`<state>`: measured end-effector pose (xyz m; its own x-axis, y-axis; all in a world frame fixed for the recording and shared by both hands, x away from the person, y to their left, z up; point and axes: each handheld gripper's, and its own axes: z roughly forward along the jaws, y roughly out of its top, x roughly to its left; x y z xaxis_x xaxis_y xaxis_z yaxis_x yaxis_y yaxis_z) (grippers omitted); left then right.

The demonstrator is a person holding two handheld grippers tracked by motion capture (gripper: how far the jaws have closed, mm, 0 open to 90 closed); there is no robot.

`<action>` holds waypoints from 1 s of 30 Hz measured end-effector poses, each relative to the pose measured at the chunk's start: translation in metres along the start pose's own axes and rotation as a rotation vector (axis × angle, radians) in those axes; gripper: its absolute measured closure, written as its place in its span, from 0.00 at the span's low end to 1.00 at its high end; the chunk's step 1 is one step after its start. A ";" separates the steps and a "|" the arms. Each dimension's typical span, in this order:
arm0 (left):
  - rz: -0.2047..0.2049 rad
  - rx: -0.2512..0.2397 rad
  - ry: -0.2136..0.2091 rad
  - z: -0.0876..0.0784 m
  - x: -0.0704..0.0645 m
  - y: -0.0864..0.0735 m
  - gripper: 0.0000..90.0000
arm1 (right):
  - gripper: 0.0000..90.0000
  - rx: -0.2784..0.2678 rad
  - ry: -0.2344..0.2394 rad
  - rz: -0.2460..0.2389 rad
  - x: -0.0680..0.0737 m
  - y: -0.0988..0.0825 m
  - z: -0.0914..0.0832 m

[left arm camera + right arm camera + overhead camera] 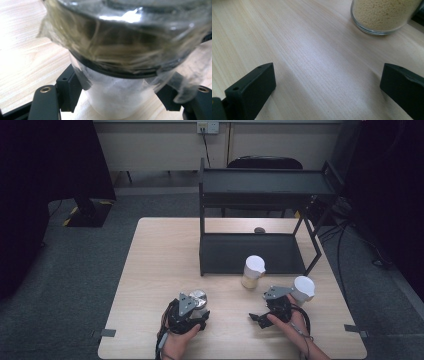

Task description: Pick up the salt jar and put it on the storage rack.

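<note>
Behind left gripper (196, 309) clamping film-wrapped jar (199, 298), grain jar (253, 271), black shelf rack (252, 252)

— Looked like pale matt wood grain on the counter (312, 50), smooth.
— Clear glossy glass on the jar (117, 100), crinkled shiny plastic film (120, 50) over it; matt black plastic jaws.

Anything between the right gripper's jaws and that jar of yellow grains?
No. In the right gripper view the open right gripper faces the grain jar across bare table.
</note>
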<state>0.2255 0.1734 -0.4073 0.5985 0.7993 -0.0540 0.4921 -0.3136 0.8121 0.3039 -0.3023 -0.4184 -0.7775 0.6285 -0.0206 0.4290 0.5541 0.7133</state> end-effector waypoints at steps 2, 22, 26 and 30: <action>-0.003 0.003 -0.013 0.005 0.000 0.004 0.34 | 0.00 0.000 0.000 0.000 0.000 0.000 0.000; 0.029 -0.001 -0.030 0.023 0.000 0.038 0.34 | 0.00 0.000 0.000 0.000 0.000 0.000 0.000; 0.025 -0.001 -0.033 0.029 0.001 0.041 0.34 | 0.00 0.000 0.000 0.000 0.000 0.000 0.000; 0.037 0.003 -0.033 0.034 0.002 0.049 0.34 | 0.00 0.000 0.000 0.000 0.000 0.000 0.000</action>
<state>0.2715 0.1422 -0.3875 0.6367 0.7699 -0.0432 0.4715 -0.3443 0.8119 0.3039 -0.3023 -0.4184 -0.7775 0.6285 -0.0206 0.4290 0.5542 0.7133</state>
